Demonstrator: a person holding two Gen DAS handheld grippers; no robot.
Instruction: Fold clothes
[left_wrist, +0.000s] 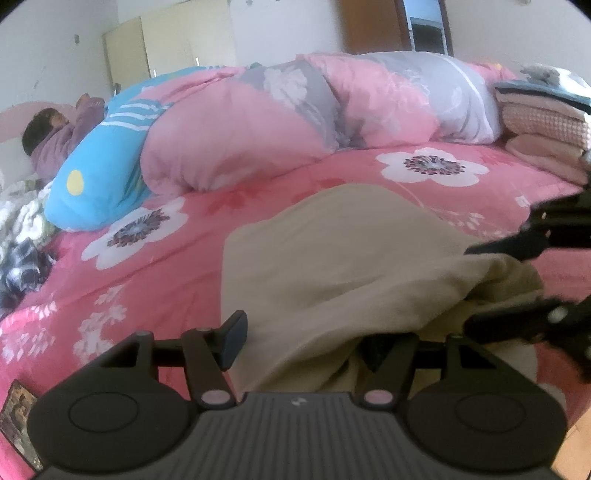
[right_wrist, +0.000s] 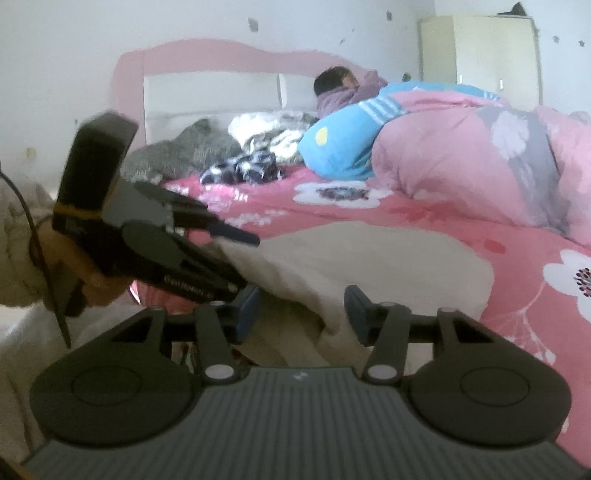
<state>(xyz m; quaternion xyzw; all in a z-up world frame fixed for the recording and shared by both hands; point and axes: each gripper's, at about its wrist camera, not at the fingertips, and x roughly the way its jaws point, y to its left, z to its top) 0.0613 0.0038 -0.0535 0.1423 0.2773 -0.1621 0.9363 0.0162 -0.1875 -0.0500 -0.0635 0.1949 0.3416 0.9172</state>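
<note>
A beige garment lies folded on the pink flowered bed sheet, its near edge bunched up at the bed's edge. My left gripper straddles that near edge. Its left finger shows bare beside the cloth, the other is hidden under the fabric, and the jaws stand apart. My right gripper is at the garment's right corner. Its jaws are apart, with a loose fold between the pads and nothing pressed. A hand holds the left gripper.
A rolled pink and grey quilt and a blue one lie across the bed's far side. A person lies by the headboard. Unfolded clothes are heaped near the pillows. Folded clothes are stacked at the far right.
</note>
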